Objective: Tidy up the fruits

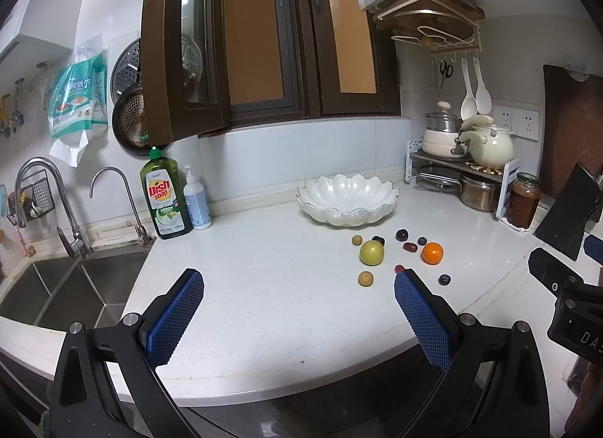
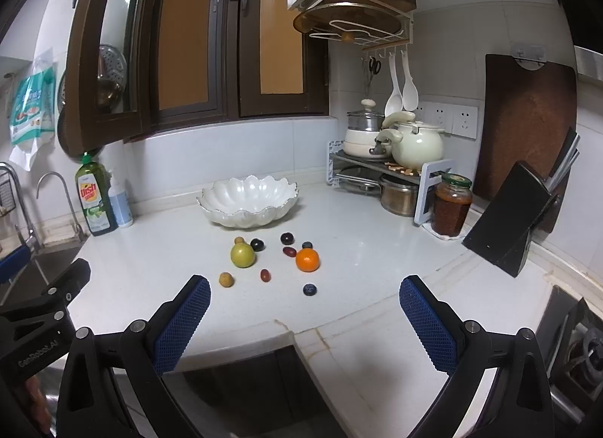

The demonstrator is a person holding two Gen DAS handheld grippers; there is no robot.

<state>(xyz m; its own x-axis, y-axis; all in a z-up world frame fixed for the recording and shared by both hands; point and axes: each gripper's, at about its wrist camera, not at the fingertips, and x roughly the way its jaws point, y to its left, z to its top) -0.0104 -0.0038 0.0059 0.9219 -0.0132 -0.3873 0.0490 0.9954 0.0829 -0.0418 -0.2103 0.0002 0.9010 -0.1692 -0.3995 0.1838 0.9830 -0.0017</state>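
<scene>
My left tongs [image 1: 299, 289] hang spread wide over the near edge of the table [image 1: 264, 268], nothing between their blue, waffle-textured pads. My right tongs [image 2: 304, 296] are spread just as wide and equally empty, above the rounded front rim where a seam runs through the white stone.

The fruits lie loose on the smooth, speckled table, well ahead of both tongs. A round green fruit [image 2: 243, 255] sits beside a glossy orange [image 2: 307, 259]. Around them are two small tan balls [image 2: 226, 280] [image 2: 239, 240], two dark plums [image 2: 257, 244] [image 2: 287, 238], two oblong red grapes [image 2: 265, 275] [image 2: 289, 251] and two blueberries [image 2: 309, 289] [image 2: 307, 245]. None touches the bowl.

The bowl [image 2: 248, 208] stands behind them, white, pearly, with a scalloped rim; it is empty. A jar [image 2: 451, 204] with a green lid holds red paste at the right, near a black knife block [image 2: 508, 215]. A green soap bottle [image 1: 166, 197] stands by the steel sink [image 1: 64, 287] at the left.

Bare table stretches between the tongs and the fruits, and left of them toward the sink.
</scene>
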